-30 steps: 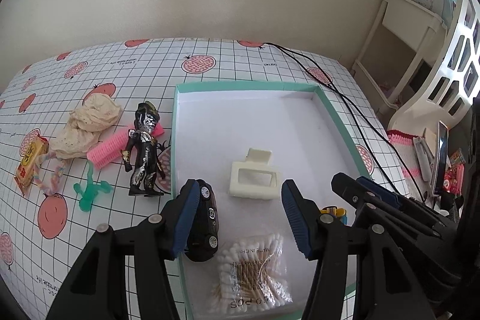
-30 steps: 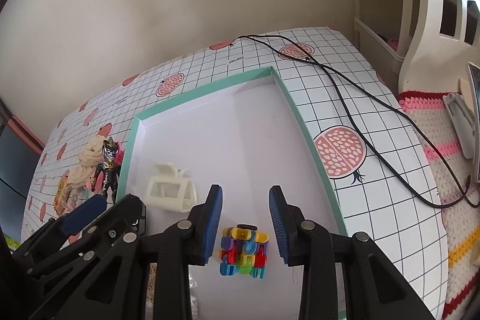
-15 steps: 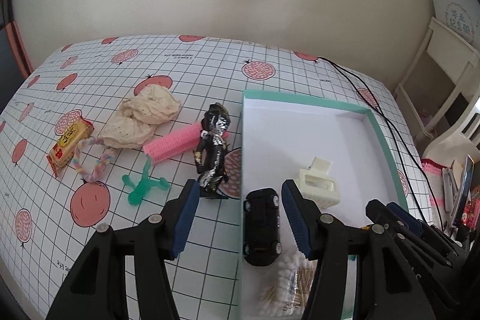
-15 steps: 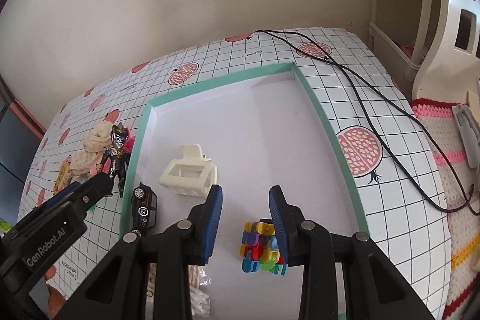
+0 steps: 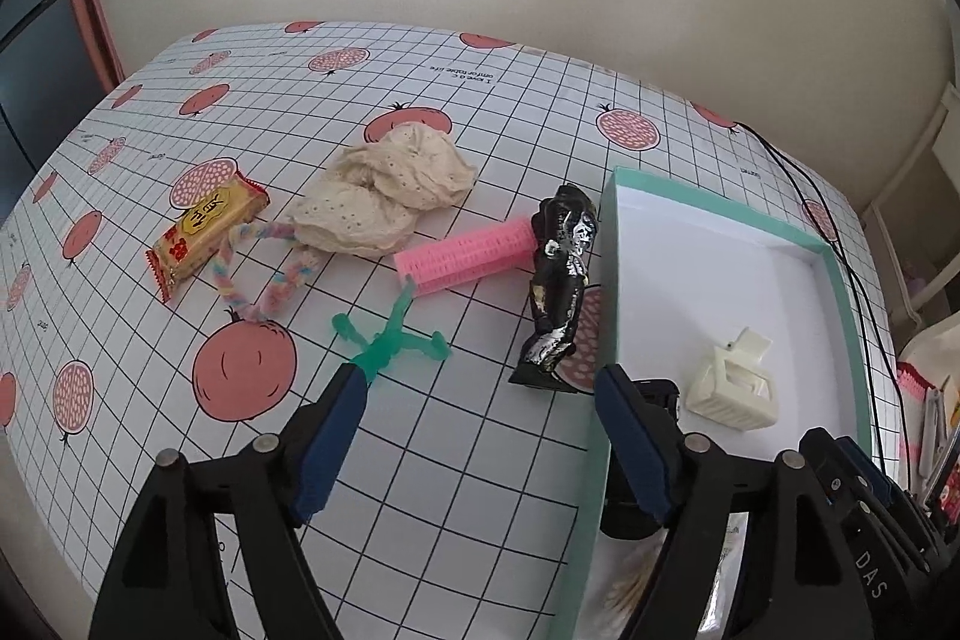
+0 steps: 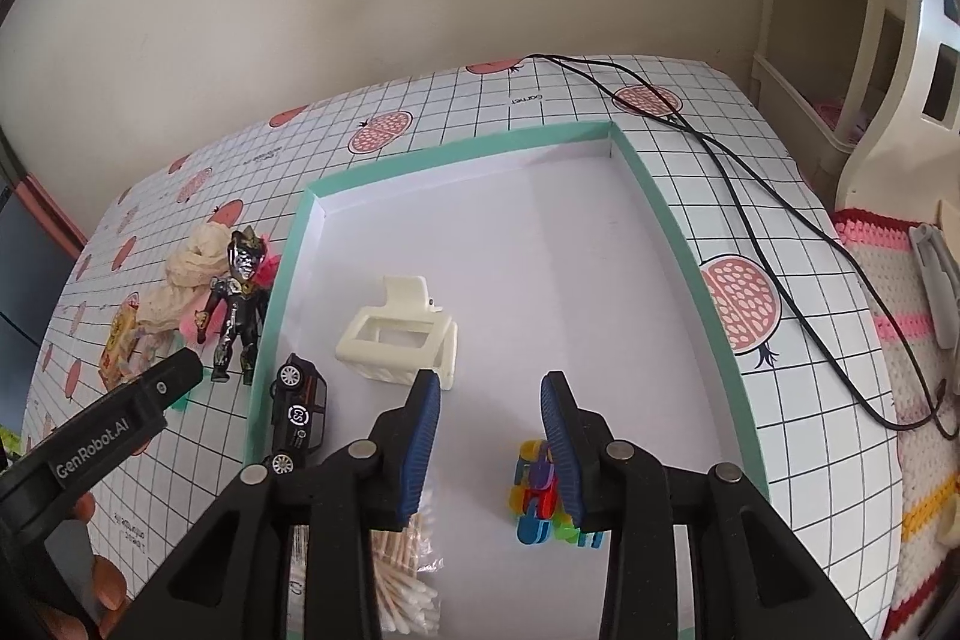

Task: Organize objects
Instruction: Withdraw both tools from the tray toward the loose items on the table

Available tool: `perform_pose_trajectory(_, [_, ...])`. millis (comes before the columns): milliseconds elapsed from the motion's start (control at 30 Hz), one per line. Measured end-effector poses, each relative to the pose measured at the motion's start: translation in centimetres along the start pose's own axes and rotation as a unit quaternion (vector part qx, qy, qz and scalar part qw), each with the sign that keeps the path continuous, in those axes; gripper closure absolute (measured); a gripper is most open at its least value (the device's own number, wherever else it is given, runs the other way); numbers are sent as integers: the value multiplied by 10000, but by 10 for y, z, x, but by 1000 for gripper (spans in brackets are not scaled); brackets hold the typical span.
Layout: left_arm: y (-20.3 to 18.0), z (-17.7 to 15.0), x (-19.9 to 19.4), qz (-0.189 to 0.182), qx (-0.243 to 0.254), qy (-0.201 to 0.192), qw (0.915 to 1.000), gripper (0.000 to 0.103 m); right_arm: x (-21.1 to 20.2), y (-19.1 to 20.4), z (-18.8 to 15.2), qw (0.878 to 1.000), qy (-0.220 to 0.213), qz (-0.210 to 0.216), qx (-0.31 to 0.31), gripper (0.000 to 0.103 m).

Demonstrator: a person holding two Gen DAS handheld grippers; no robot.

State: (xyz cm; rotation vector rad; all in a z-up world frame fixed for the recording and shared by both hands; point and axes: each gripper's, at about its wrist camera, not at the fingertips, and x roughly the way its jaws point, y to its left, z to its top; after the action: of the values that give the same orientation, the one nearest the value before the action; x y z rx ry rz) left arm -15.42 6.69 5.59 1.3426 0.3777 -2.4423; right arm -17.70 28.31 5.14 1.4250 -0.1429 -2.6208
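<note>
A teal-rimmed white tray holds a cream hair claw, a black toy car, colourful blocks and a bag of cotton swabs. Left of the tray stand a black figurine, a pink hair roller, a green plastic figure, a cream cloth, a pastel rope and a snack packet. My left gripper is open over the cloth-covered table, just short of the green figure. My right gripper is open above the tray floor.
The tablecloth is white with a black grid and pomegranate prints. A black cable runs across the table's right side. A striped knitted mat and white furniture lie beyond the right edge. A hand holds the left gripper.
My left gripper has swung left, from over the tray and toy car to over the table near the green figure. My right gripper has drawn back slightly and stays open.
</note>
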Motion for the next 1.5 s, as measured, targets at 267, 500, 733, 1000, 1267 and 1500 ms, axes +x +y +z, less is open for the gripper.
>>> perform_pose_trajectory(267, [5, 1, -1, -122, -19, -70, 9999, 8, 2, 5, -2, 10000, 5, -6, -70, 33])
perform_pose_trajectory(500, [9, 2, -1, -96, -22, -76, 9999, 7, 3, 6, -4, 9999, -10, -22, -99, 3])
perform_pose_trajectory(733, [16, 3, -2, -15, -63, -96, 9999, 7, 3, 9, -6, 9998, -41, -93, -194, 0])
perform_pose_trajectory(1000, [18, 4, 0, -64, -92, -52, 9999, 7, 4, 10, -5, 9996, -36, -126, -263, 0])
perform_pose_trajectory(1267, [34, 18, 0, -373, -446, 369, 9976, 7, -2, 13, 1, 9998, -59, -34, -188, 0])
perform_pose_trajectory(1500, [48, 42, -19, -392, -508, 387, 9972, 7, -23, 29, 21, 9988, -446, 8, -200, 0])
